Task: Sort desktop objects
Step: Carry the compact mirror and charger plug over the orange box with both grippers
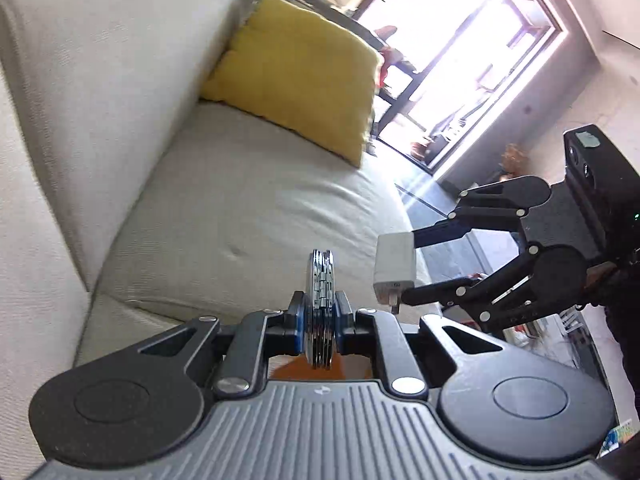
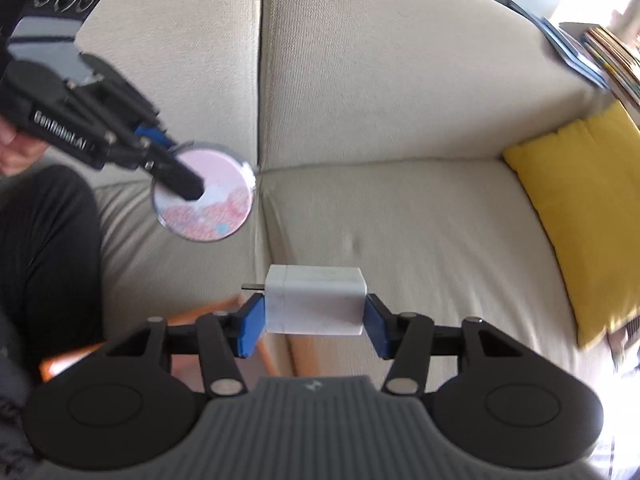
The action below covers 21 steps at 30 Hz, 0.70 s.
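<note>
Beige sofa [image 2: 400, 208] below, seat bare; left claw [image 1: 320, 316] clamps compact mirror [image 2: 204, 192], right claw [image 2: 314, 320] clamps charger [image 2: 316, 300].

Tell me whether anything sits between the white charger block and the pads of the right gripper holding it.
Nothing visible does. The right gripper has its blue pads pressed straight against both sides of the white plastic charger block, held above the cream fabric sofa. The left gripper holds a round pink-faced compact mirror well apart.

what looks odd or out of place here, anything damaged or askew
Nothing looks damaged. The left gripper holds a round compact mirror and the right gripper a white charger, both in the air above the sofa.
</note>
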Available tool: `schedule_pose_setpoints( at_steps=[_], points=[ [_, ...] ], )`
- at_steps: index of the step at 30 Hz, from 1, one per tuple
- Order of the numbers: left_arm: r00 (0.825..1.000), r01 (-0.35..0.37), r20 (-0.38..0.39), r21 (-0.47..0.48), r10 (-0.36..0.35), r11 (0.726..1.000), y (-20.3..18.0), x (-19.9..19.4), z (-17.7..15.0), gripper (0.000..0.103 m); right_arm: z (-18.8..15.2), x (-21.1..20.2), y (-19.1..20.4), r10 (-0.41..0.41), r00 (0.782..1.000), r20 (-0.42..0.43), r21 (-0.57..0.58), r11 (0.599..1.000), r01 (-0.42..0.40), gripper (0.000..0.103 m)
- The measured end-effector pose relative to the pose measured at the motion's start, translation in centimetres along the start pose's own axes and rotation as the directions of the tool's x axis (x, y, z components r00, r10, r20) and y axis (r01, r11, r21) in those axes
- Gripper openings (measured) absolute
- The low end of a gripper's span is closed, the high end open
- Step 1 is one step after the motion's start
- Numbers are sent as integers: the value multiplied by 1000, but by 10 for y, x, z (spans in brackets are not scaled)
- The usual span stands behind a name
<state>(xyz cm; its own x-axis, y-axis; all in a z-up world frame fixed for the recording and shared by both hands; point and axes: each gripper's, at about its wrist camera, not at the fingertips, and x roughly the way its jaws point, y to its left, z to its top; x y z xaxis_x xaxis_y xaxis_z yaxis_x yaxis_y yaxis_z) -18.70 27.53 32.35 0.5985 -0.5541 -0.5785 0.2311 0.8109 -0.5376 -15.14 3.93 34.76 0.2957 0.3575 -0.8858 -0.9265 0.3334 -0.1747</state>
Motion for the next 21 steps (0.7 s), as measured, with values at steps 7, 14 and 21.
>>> schedule_pose_setpoints(
  at_steps=[7, 14, 21],
  points=[
    [985, 79, -158, 92, -63, 993, -68, 67, -24, 15, -75, 11, 35, 51, 992, -112, -39, 998, -55, 55],
    [942, -103, -294, 209, 163, 972, -87, 127, -64, 15, -114, 65, 56, 44, 988, -149, -112, 992, -61, 55],
    [903, -201, -326, 253, 279, 946, -93, 155, -86, 15, -119, 87, 52, 49, 986, -159, -146, 987, -73, 55]
  ],
)
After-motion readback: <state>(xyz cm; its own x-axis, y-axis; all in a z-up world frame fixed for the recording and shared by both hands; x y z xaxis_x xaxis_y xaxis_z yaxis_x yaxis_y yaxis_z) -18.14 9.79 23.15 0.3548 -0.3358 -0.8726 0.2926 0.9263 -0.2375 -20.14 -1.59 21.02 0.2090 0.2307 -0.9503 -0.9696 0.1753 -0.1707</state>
